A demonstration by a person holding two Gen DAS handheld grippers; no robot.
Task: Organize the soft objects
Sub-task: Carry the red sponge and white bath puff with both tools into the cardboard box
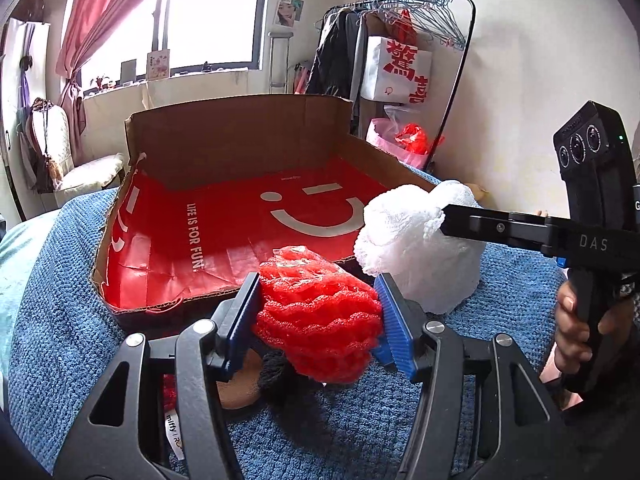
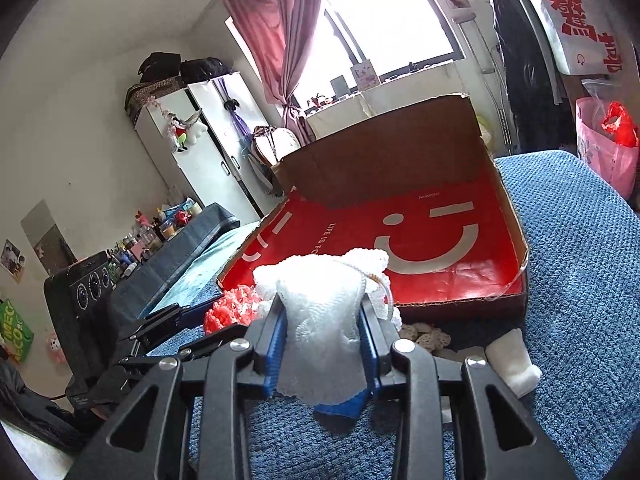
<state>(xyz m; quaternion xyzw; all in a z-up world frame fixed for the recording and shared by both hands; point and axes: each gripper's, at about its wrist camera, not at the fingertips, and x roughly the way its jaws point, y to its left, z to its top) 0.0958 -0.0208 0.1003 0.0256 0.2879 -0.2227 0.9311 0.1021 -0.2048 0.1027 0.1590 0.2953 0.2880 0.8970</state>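
- Two hand-held grippers: left hand-held gripper (image 1: pixel 316 312) clamped on one red foam net (image 1: pixel 318 312); right hand-held gripper (image 2: pixel 322 344) clamped on one white foam net (image 2: pixel 324 320).
- Both nets held just above the blue blanket (image 1: pixel 60 312) on the bed, beside each other at the near edge of one cardboard box (image 1: pixel 240 136).
- One red bag (image 1: pixel 240 232) with a smiley face lining the box floor.
- Only in the left wrist view: a hand (image 1: pixel 580 332) gripping the right tool's handle; a dark fuzzy item and something tan, partly hidden under the red net, not identifiable.
- Only in the right wrist view: one white folded piece (image 2: pixel 516 364) and one cream crocheted piece (image 2: pixel 428 336) on the blanket near the box; one white wardrobe (image 2: pixel 200 152) and a cluttered shelf at left.
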